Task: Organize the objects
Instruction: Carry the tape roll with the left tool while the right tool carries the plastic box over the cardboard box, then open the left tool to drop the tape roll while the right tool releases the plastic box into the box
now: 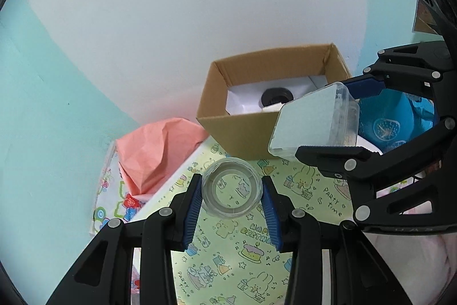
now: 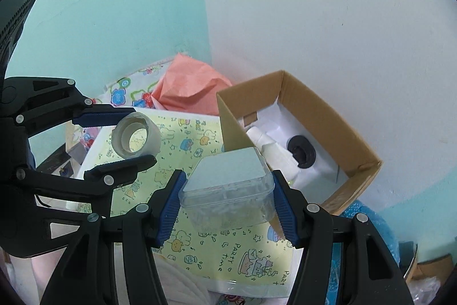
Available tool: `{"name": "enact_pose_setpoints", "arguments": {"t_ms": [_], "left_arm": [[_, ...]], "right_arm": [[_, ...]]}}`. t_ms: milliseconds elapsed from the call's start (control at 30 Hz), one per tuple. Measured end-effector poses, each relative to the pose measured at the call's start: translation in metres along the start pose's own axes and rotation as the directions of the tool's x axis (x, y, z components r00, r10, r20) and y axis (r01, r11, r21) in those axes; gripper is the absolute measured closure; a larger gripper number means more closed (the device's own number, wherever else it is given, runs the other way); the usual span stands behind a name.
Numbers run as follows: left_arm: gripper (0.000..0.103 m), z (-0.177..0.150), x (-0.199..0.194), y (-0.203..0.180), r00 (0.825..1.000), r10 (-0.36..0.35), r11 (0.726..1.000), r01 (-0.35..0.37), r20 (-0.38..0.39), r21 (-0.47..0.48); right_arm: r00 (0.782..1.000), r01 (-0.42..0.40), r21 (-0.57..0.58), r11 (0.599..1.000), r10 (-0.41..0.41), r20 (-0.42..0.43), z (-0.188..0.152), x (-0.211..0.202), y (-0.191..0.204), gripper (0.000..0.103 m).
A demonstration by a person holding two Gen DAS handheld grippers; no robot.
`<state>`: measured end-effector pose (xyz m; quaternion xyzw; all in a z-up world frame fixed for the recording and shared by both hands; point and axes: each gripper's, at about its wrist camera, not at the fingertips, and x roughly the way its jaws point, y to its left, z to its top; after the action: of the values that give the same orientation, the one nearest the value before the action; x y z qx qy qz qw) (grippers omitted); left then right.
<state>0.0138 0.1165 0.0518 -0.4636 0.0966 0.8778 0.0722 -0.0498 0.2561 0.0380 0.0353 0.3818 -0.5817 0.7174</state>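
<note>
Above the party-print sheet (image 2: 200, 150), my left tongs (image 1: 232, 192) clamp a clear tape roll (image 1: 232, 189); my right tongs (image 2: 227, 187) clamp a lidded plastic box (image 2: 228, 185). Cardboard box (image 2: 368, 162) at two o'clock already holds a black roll (image 2: 301, 152). Both loads remain unplaced.

Both grippers are up in the air, angled downward: left gripper (image 1: 232, 192) is clamped tight, right gripper (image 2: 227, 200) is clamped wider.
</note>
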Motion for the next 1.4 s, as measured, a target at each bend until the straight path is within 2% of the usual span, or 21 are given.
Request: {"name": "enact_pose_setpoints", "arguments": {"t_ms": [267, 467, 733, 1200, 1333, 1367, 1400], "left_arm": [[0.062, 0.024, 0.004, -0.005, 1.0, 0.014, 1.0, -0.013, 0.023, -0.006], [0.062, 0.047, 0.012, -0.009, 0.999, -0.004, 1.0, 0.004, 0.049, -0.008], [0.062, 0.075, 0.035, -0.016, 0.998, -0.032, 0.999, 0.033, 0.063, -0.022], [0.062, 0.105, 0.087, -0.027, 0.995, -0.072, 0.995, 0.076, 0.071, -0.059], [0.062, 0.109, 0.101, -0.027, 0.995, -0.078, 0.995, 0.083, 0.069, -0.063], [0.062, 0.109, 0.105, -0.026, 0.996, -0.047, 0.993, 0.056, 0.081, -0.104], [0.062, 0.109, 0.108, -0.026, 0.996, -0.05, 0.992, 0.058, 0.078, -0.107]], "right_arm": [[0.999, 0.034, 0.004, 0.999, -0.034, 0.021, 0.01, -0.009, -0.021, 0.041], [0.998, 0.054, 0.021, 0.998, -0.055, 0.028, 0.017, -0.011, -0.045, 0.041], [0.996, 0.089, 0.051, 0.995, -0.09, 0.014, 0.021, -0.005, -0.077, 0.041], [0.991, 0.129, 0.104, 0.986, -0.124, -0.047, 0.02, 0.025, -0.128, 0.04], [0.994, 0.101, 0.126, 0.987, -0.094, -0.057, 0.017, 0.036, -0.138, 0.04], [0.995, 0.087, 0.135, 0.987, -0.079, -0.06, 0.016, 0.038, -0.139, 0.04], [0.995, 0.082, 0.137, 0.987, -0.074, -0.062, 0.016, 0.041, -0.139, 0.04]]}}
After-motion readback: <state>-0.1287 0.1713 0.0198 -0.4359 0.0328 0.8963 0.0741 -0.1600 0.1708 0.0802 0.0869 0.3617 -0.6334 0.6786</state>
